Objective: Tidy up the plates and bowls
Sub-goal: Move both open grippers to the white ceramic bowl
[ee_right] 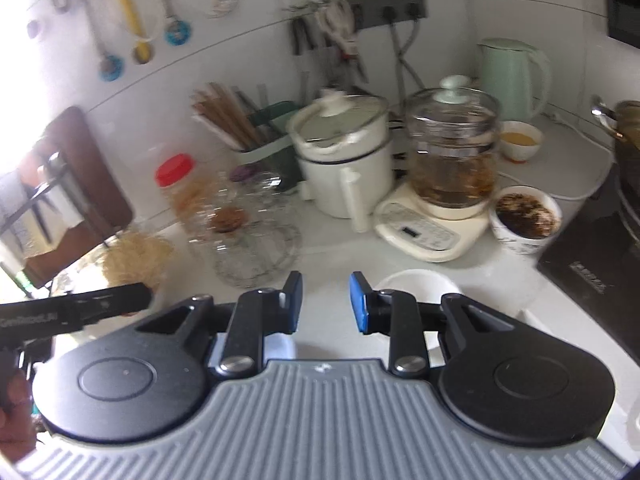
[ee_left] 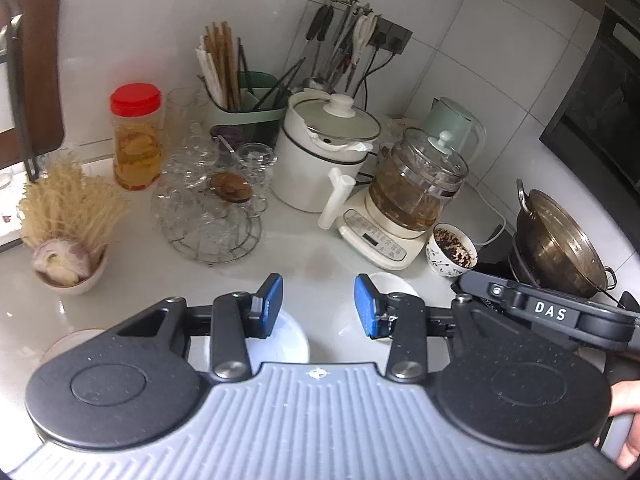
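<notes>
Both the left gripper (ee_left: 319,306) and right gripper (ee_right: 325,303) hover spread and empty; approach step, next reaching the white bowl (ee_right: 416,286) at lower centre.

Both grippers look alike: the left gripper (ee_left: 319,306) and right gripper (ee_right: 325,303) have black linkage arms with silver pivot screws, blue pads (ee_left: 365,307) on the fingertips, round black discs at each side and a ribbed grey body. White "DAS" lettering marks one black arm.
</notes>
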